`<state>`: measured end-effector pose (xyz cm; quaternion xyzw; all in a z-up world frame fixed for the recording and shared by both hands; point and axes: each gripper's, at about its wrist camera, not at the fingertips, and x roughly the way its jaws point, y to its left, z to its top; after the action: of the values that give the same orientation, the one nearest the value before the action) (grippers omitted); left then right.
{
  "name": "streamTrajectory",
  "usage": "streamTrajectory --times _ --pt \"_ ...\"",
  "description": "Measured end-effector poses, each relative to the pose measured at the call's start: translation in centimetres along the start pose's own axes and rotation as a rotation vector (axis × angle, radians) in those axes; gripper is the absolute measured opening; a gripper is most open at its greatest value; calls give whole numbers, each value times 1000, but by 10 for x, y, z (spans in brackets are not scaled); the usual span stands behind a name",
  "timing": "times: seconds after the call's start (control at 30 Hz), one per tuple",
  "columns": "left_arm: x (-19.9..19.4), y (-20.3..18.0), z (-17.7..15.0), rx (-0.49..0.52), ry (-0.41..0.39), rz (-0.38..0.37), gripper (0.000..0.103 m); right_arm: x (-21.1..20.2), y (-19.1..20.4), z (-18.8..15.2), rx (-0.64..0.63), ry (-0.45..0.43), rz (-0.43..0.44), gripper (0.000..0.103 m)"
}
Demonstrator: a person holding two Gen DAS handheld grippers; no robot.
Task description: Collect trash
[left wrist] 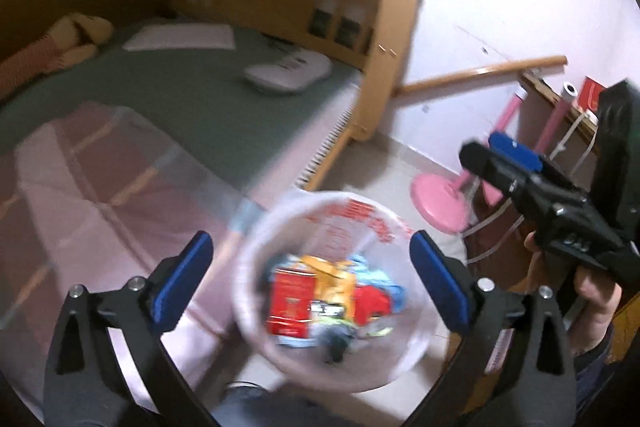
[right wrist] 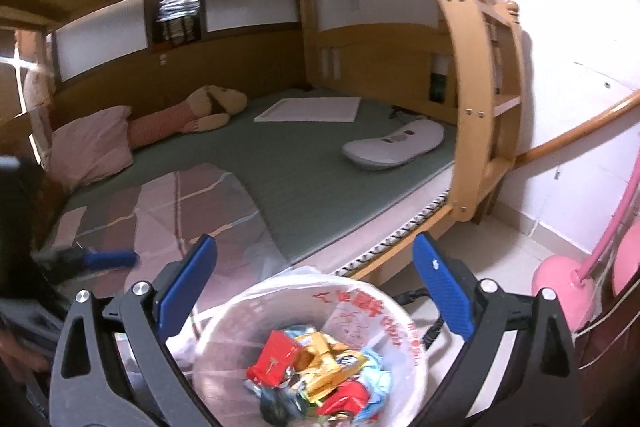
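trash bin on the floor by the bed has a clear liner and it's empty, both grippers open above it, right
Not empty. The right wrist view shows the trash bin holding wrappers. The rest holds: clear liner, bed beside it, left gripper and right gripper open above.

I am in a home bedroom. A wooden bunk bed fills most of my right-wrist view, its curved ladder rail arching down the right of the frame. On the green mattress lie a pink pillow at left, a plush toy toward the upper middle and a checked quilt at lower left. Pale floor tiles and a pink stand show at lower right.
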<state>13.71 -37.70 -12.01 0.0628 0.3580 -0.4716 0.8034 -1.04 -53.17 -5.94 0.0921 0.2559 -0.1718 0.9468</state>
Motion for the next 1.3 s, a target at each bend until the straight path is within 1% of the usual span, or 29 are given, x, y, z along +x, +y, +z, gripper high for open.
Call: streamTrajectory --times 0.07,0.1,0.17,0.2,0.27,0.3,0.37,0.4,0.47,0.5,0.53,0.57,0.6,0.67,0.7,0.77,0.83,0.87,0.93,1.0,1.03,1.07,1.1,1.13,1.23,1.3 --pt "-26 22 -3 -7 -41 75 100 4 17 2 -16 1 35 96" --pt "-41 37 -7 -17 -51 129 100 8 29 4 -33 3 59 96" --pt "-66 60 -15 -33 -56 205 100 13 52 7 -59 2 93 96" --pt "-85 76 -23 -43 -77 258 100 17 69 9 -74 5 120 96" --pt "-111 99 -33 -61 -113 333 100 24 96 14 -95 13 160 96" --pt "-128 115 -40 -80 -130 396 100 29 115 15 -108 17 185 96" --pt "-150 139 -51 -111 -147 489 100 40 156 17 -144 33 231 96" --pt "-159 148 -55 -127 -153 522 100 44 170 18 -156 39 244 96" --pt "-182 173 -65 -189 -177 629 100 54 207 19 -177 53 289 97" --pt "-191 181 -70 -209 -187 663 100 61 228 19 -182 67 311 98" --pt "-202 195 -75 -241 -206 716 100 66 247 20 -183 77 335 100" --pt "-208 204 -79 -262 -219 748 100 71 263 21 -183 84 358 100" --pt "-214 218 -87 -294 -237 791 100 78 288 21 -194 98 384 100" --pt "-222 235 -97 -346 -255 830 100 86 319 21 -220 105 409 100" --pt "-225 243 -102 -375 -264 837 100 92 336 20 -234 104 415 100" --pt "-230 262 -115 -447 -282 830 100 104 363 17 -255 105 410 100" --pt "-237 279 -126 -524 -288 825 100 118 388 12 -269 129 423 100" --pt "-238 283 -130 -541 -287 825 100 122 395 9 -271 138 429 100" --pt "-239 291 -133 -555 -267 886 100 130 409 -2 -293 148 436 100" --pt "-233 291 -135 -532 -210 1045 100 138 417 -14 -329 147 413 100" --pt "-231 291 -136 -513 -190 1095 100 140 420 -19 -337 152 404 100" --pt "-228 290 -135 -492 -173 1126 100 143 423 -23 -344 163 401 100" --pt "-222 289 -134 -469 -152 1127 100 146 424 -27 -352 182 408 100" --pt "-220 290 -134 -469 -141 1113 100 149 424 -30 -357 195 414 100" --pt "-212 294 -136 -506 -93 1042 100 152 421 -34 -358 195 403 100" --pt "-208 293 -135 -506 -76 1035 100 154 419 -34 -346 202 404 100"
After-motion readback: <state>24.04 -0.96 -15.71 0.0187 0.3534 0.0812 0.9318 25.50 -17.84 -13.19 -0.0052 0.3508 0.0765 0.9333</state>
